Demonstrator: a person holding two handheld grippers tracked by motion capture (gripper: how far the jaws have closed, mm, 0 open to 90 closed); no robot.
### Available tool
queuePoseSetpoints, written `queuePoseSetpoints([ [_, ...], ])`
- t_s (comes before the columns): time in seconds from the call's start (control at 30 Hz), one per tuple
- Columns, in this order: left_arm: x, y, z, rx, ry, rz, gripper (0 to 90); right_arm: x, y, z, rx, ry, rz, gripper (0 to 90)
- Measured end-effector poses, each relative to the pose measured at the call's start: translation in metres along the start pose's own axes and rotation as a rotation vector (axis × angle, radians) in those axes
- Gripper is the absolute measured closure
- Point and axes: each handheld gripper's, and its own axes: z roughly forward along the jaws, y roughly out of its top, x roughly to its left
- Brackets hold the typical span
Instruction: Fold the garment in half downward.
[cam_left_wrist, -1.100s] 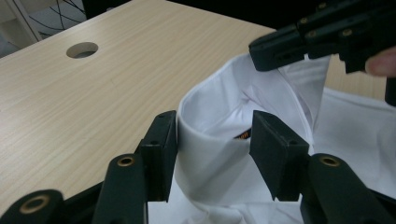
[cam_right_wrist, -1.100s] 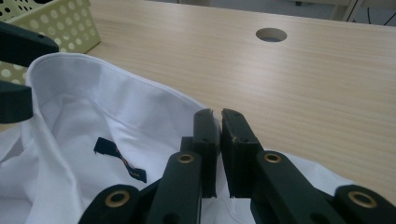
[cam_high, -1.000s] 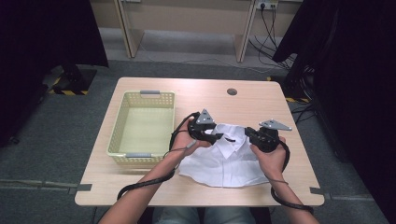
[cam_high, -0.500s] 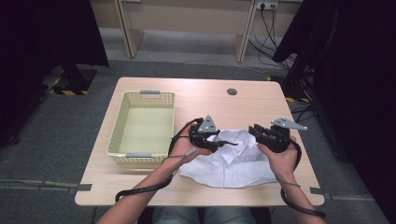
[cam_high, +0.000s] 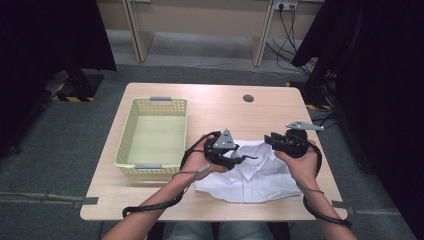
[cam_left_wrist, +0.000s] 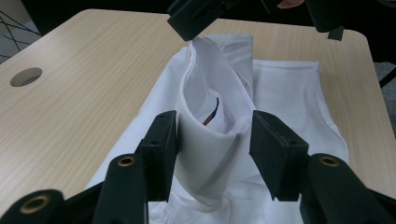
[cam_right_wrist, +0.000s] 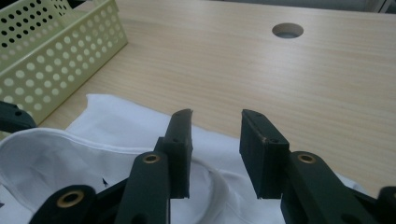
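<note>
left fingers (cam_left_wrist: 161, 154): clamped on raised collar (cam_left_wrist: 205, 140) | shirt (cam_left_wrist: 285, 88): flat on bench (cam_left_wrist: 93, 70), near its far edge | right gripper (cam_left_wrist: 201, 16): at collar's far end

White shirt (cam_high: 250, 175); pale-yellow perforated basket (cam_high: 152, 132); light-wood table (cam_high: 215, 102).

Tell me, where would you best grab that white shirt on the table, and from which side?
Grip the shirt at its raised collar, coming level from the end. That doubled band stands up off the flat cloth, so jaws fit on both sides, as the left tool does now. The right tool has just been opening, nothing between its jaws.
</note>
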Motion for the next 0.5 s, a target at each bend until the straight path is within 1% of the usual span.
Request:
queuePoseSetpoints([
  [0.03, 0.000, 0.000, 0.000, 0.000, 0.000, 0.000, 50.9, 0.000, -0.001, 0.000, 0.003, 0.004, 0.001, 64.6],
  [0.07, -0.001, 0.000, 0.001, 0.000, -0.019, -0.004, 50.9, 0.000, -0.003, 0.000, 0.009, 0.011, 0.003, 64.6],
  [0.13, -0.002, 0.000, 0.001, -0.001, -0.024, -0.004, 50.2, 0.000, -0.004, -0.001, 0.011, 0.016, 0.006, 64.6],
  [0.3, -0.006, 0.001, 0.002, 0.001, -0.058, -0.007, 48.7, 0.003, -0.010, -0.007, 0.030, 0.029, -0.005, 64.7],
  [0.43, -0.008, 0.004, -0.001, -0.021, -0.097, -0.028, 45.7, 0.006, -0.016, -0.011, 0.053, 0.036, -0.017, 64.4],
  [0.5, -0.007, 0.007, -0.004, -0.044, -0.101, -0.042, 45.0, 0.007, -0.020, -0.013, 0.060, 0.035, -0.015, 64.0],
])
